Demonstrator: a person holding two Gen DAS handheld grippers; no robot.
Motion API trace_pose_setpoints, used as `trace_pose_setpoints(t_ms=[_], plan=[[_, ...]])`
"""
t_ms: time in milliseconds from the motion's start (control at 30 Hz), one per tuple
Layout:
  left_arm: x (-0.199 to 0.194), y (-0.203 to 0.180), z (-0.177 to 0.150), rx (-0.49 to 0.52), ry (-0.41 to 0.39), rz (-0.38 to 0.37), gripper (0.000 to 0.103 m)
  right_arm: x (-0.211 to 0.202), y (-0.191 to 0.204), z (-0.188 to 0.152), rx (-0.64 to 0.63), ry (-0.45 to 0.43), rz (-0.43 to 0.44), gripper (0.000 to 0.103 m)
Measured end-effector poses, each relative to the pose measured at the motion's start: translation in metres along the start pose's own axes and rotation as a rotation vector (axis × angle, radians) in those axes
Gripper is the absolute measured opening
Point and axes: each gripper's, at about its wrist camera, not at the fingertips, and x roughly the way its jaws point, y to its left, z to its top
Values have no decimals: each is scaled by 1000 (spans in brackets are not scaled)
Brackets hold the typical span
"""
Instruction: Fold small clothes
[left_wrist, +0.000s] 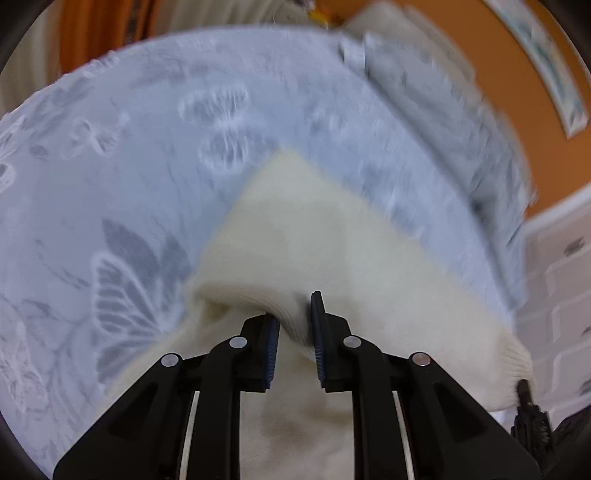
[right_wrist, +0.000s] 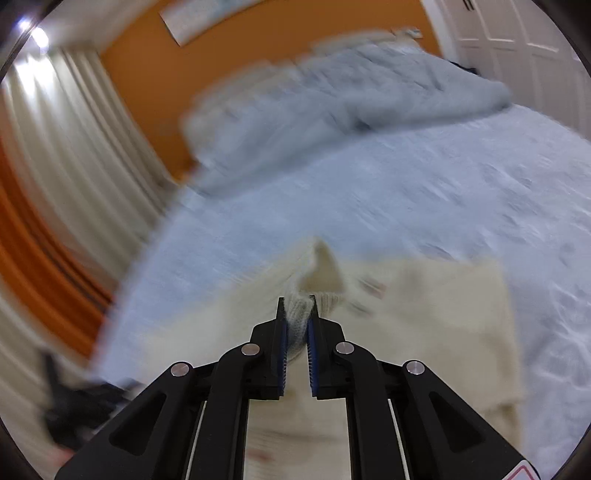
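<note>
Both views blurred w/ motion, so fine detail is soft.

Surroundings: pale blue bedspread (left_wrist: 155, 155) w/ butterfly pattern fills most of the left wrist view; a folded grey-blue blanket (left_wrist: 424, 122) lies along its upper right edge. Orange wall (left_wrist: 491, 66) behind, upper right, w/ a long framed picture (left_wrist: 546, 62) on it. Orange and cream curtains (left_wrist: 99, 33) at upper left. White drawers (left_wrist: 561, 295) at right edge. In the right wrist view the same blanket sits at upper centre, curtains run down the left side, white cupboard doors (right_wrist: 517, 33) at upper right, a dark blurred thing at lower left, can't tell what. Nothing lies between the fingers and the garment.

Cream sweater (left_wrist: 317, 236) lies on the bedspread, centre to lower right of the left view, its ribbed cuff reaching the right edge. Left gripper (left_wrist: 294, 325) at bottom centre: fingers (left_wrist: 271, 350) part closed, pinching a bunched ribbed edge of the sweater between the blue pads; fabric is lifted into a fold at the tips.

Right view: sweater spreads across lower centre and right. Right gripper (right_wrist: 297, 321) at bottom centre, fingers close together, nipping a bunched ribbed knit edge of it; a raised peak of fabric stands just above the tips.
</note>
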Motion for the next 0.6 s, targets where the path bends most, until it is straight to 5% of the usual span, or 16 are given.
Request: trace_pose_setpoints(t_ms=[67,333,500,600], plan=[[21,1,-13,7,55,49,16,35,-34,-28,75,150,-79,8],[10,-7,-26,119,18,-11,19,-34,-40,-38,91,-67,-31,8],[20,-17,-37,182,26,19,21,-4,-72,-52,143,51,-89,8],[11,-7,-35,124,18,-19,21,-3,-67,-52,106,55,-105,8]])
